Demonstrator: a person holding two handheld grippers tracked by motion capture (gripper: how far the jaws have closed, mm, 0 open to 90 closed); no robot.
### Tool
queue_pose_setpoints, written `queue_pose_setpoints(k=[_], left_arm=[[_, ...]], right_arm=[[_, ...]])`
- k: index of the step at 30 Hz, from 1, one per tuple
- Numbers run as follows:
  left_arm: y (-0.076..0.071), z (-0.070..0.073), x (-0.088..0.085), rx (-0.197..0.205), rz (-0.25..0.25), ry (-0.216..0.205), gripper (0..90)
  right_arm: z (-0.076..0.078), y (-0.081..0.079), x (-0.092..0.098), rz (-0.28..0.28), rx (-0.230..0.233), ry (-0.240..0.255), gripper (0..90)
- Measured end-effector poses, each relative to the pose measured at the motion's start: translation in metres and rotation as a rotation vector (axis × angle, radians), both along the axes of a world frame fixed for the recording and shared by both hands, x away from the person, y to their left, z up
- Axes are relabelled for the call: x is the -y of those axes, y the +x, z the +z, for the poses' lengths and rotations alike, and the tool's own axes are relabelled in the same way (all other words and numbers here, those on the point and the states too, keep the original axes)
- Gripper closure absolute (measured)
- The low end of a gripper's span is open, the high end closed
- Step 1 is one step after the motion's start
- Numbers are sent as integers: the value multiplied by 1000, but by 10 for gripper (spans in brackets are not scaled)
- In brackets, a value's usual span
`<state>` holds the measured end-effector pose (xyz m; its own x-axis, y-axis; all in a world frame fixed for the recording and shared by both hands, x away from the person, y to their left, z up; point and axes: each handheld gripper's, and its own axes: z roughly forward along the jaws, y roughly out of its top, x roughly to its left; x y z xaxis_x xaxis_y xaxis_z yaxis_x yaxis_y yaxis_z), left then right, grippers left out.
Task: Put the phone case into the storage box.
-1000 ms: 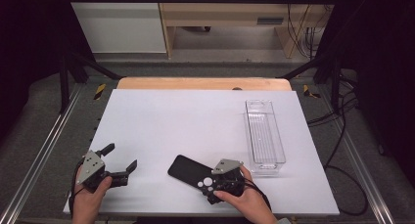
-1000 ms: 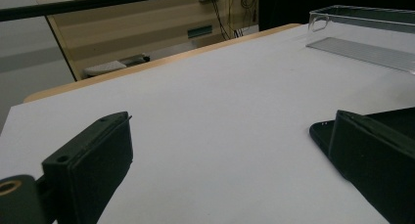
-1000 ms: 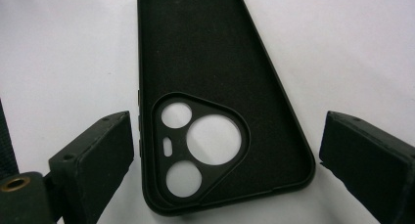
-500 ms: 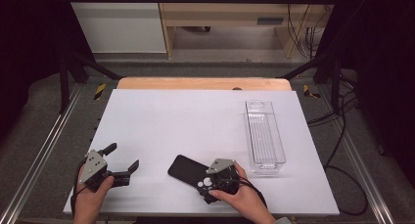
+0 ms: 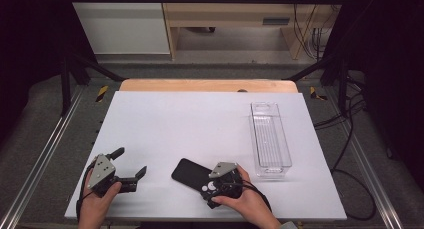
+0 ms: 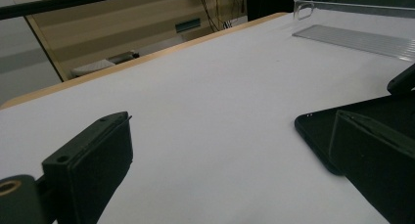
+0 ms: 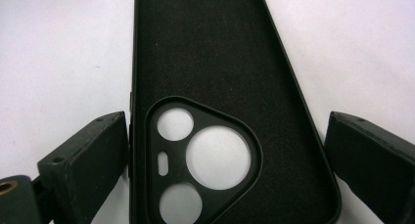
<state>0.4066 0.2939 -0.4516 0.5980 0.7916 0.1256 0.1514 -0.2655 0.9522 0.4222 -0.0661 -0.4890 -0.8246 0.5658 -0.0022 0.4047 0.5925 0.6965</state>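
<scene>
Phone case (image 7: 215,87) lies flat near the counter's (image 5: 200,119) front edge, between the spread jaws of the right gripper (image 7: 230,160), which should close squarely on its long sides.

right gripper (image 5: 212,185) | edges a little left and toward the near edge over the last second, closing in over the near end of the black phone case (image 5: 189,172) | its hand (image 5: 250,204) follows | jaws straddle the case end, apart, left one touching its side
</scene>
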Motion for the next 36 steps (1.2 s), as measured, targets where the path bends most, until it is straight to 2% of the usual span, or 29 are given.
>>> queue_pose_setpoints(k=[10, 18, 24, 32, 36], left_arm=[[0, 1, 3, 2, -7, 6, 27], [0, 1, 5, -1, -7, 9, 27], [0, 1, 5, 3, -11, 10, 27], [-3, 2, 4, 12, -18, 11, 28], [-5, 3, 13, 33, -45, 68, 29]], right_arm=[[3, -1, 0, 25, 3, -11, 125], [7, -2, -1, 18, -7, -29, 157], [12, -2, 0, 0, -55, -8, 168], [20, -5, -4, -2, -27, -17, 171], [26, -5, 0, -29, -7, -14, 172]])
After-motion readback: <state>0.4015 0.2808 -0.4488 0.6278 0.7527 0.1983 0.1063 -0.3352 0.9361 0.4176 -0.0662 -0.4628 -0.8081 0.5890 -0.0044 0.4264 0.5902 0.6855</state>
